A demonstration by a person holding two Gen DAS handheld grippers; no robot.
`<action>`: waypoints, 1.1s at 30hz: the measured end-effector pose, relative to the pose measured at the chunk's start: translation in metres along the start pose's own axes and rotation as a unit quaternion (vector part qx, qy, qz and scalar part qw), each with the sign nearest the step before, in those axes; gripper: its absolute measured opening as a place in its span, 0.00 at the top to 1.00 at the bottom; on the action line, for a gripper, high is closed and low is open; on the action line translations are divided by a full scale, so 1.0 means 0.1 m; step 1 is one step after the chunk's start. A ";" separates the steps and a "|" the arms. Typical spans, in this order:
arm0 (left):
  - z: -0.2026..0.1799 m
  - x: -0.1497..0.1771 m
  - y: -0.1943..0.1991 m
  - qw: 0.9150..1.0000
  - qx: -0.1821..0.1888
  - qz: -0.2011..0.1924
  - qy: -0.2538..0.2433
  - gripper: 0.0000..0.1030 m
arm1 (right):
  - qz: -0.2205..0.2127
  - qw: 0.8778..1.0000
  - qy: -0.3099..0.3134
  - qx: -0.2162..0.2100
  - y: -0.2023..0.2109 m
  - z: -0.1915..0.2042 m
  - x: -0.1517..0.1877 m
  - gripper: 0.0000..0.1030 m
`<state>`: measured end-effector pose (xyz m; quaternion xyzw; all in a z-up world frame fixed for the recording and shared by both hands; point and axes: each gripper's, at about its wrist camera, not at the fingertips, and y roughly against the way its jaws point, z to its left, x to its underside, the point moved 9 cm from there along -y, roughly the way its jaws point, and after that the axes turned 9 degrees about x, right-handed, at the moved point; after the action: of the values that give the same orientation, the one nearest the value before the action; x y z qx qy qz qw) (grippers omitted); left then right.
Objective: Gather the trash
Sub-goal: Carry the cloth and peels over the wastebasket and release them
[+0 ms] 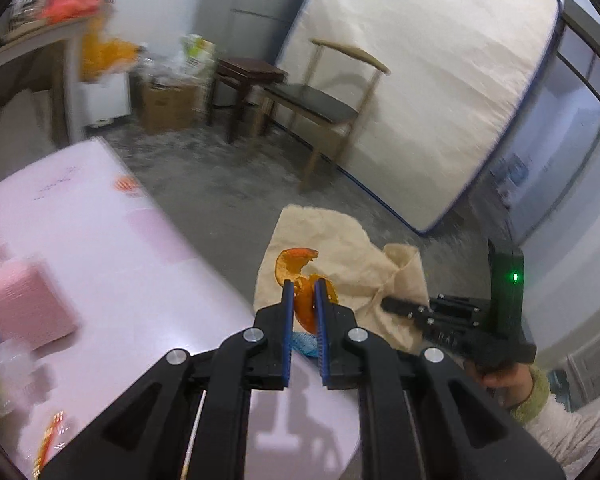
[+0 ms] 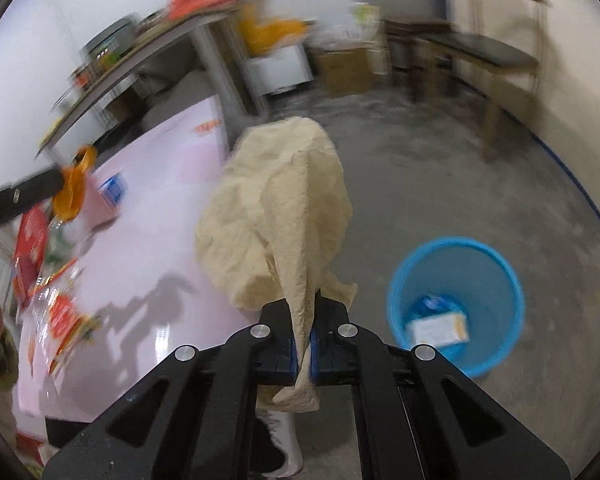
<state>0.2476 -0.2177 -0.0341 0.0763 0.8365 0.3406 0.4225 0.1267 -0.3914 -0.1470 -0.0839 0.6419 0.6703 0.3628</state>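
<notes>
Between pads, orange peel (image 1: 305, 300) upright, lengthwise

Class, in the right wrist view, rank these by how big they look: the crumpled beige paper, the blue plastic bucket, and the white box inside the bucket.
1. Crumpled beige paper, though it hangs nearer the camera, so its lead is unsure.
2. Blue plastic bucket.
3. White box, clearly smallest.
</notes>
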 end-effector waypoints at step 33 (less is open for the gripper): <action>-0.57 -0.10 -3.06 0.984 0.025 0.175 0.014 0.59 | 0.107 0.966 -0.223 0.075 -1.55 -1.97 0.30 0.39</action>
<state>0.2598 -0.4822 -0.1982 0.2272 0.8244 0.3890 0.3425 0.1278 -0.5750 -0.3196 0.1642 0.5983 0.6570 0.4284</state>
